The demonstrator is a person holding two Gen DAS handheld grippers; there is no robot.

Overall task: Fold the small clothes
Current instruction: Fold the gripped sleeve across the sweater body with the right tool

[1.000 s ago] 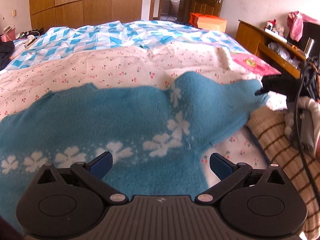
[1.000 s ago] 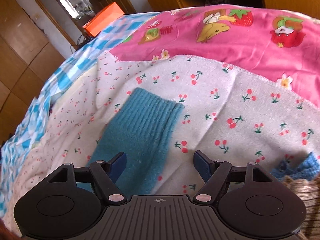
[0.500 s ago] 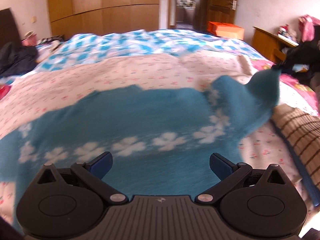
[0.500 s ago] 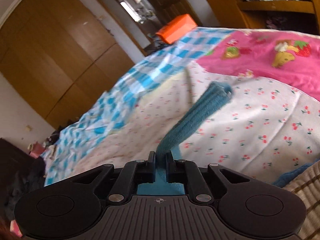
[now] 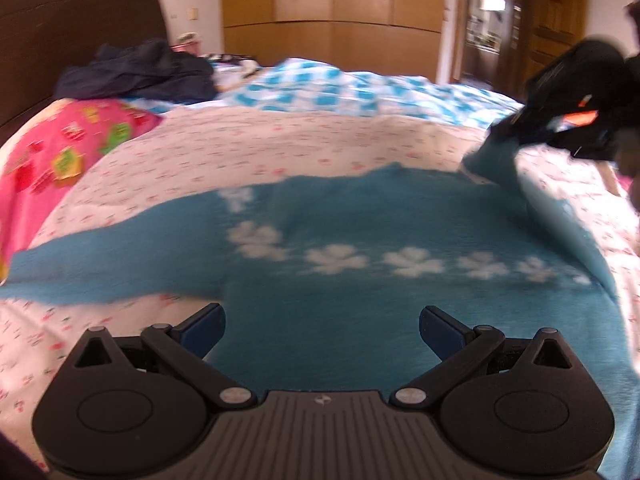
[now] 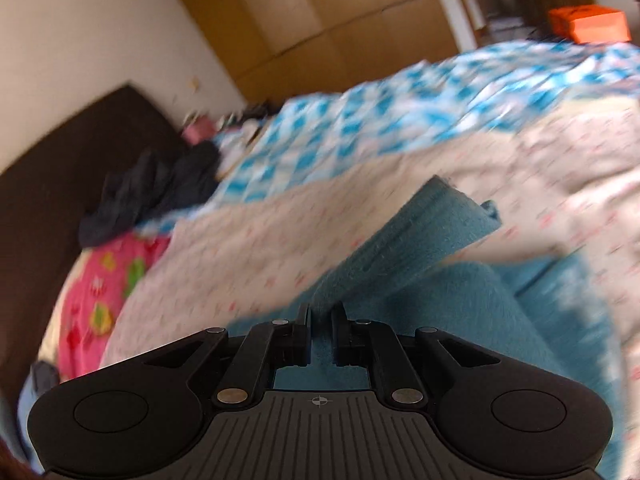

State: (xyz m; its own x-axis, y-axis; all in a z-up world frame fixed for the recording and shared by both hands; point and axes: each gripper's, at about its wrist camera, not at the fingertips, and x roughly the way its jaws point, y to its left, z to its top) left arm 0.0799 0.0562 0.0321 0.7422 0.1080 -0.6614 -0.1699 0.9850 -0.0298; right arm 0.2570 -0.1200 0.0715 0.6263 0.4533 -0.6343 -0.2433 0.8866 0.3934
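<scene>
1. Lying spread on the bed's cherry-print sheet (image 5: 280,152), a blue sweater (image 5: 360,300) with a row of white flower motifs (image 5: 334,258) is recorded across the middle of the left wrist view.
2. The left gripper (image 5: 322,326) is observed above the lower body of the sweater with its blue-padded fingers (image 5: 204,326) spread wide; nothing is held between them.
3. One sleeve (image 5: 100,268) is seen extended flat towards the left edge of that view, resting on the sheet.
4. The opposite sleeve (image 6: 420,240) is noted raised off the bed and pinched by the right gripper (image 6: 320,336), whose fingers are pressed together on the knit; the ribbed cuff end projects forward beyond the fingertips, above the sheet.
5. In the left wrist view, the right gripper is visible at the upper right as a dark, blurred shape, with the lifted sleeve fabric hanging from it down to the sweater's shoulder.
6. A blue-and-white checked quilt (image 5: 340,92) is recorded beyond the sheet, and a pink printed cloth (image 5: 60,148) beside the sheet at the left.
7. A heap of dark clothing (image 5: 136,70) is noted near the dark headboard (image 5: 80,20).
8. Wooden wardrobe panels (image 5: 332,12) and an orange box (image 6: 586,24) are seen in the background.
9. Both views are affected by motion blur; fine detail cannot be told.
</scene>
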